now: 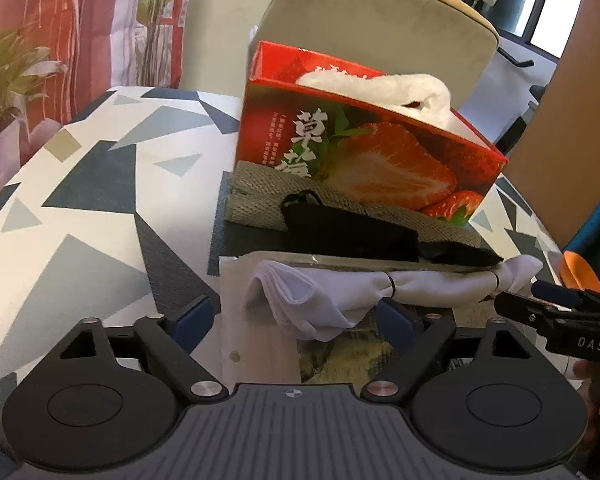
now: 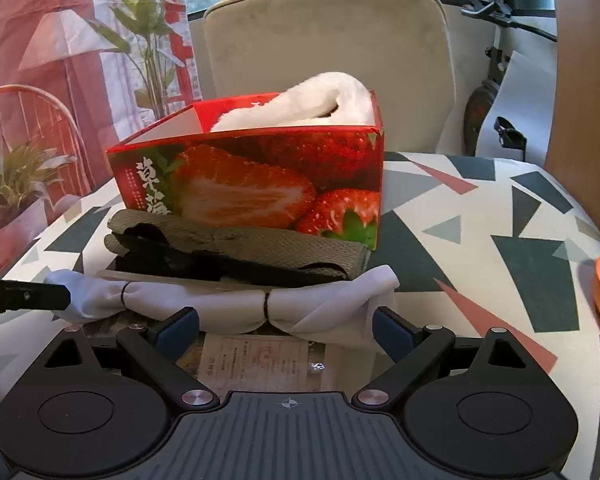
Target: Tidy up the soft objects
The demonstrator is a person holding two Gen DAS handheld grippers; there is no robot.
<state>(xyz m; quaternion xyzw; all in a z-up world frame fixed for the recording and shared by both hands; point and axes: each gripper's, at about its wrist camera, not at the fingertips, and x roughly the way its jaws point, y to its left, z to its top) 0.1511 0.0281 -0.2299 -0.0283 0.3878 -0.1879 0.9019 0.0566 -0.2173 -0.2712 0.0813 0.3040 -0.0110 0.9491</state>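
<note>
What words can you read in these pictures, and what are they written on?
"草莓", big white characters on the red strawberry box; the second one is partly hidden.
"DAS", on the body of the right gripper, seen from the left wrist view.
Small white lines beside the big characters on the box: too small to read.
Printed paper sheet under the white cloth bundle: too blurred to read.

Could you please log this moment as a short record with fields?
surface: table with triangle-pattern cover
box: red strawberry box, open top, white fluffy item inside
front of box: grey woven cloth, black cloth on it
nearest: white cloth tied with two black bands
left tool: open, fingers either side of the white cloth's left end
right tool: open, at its right end
</note>
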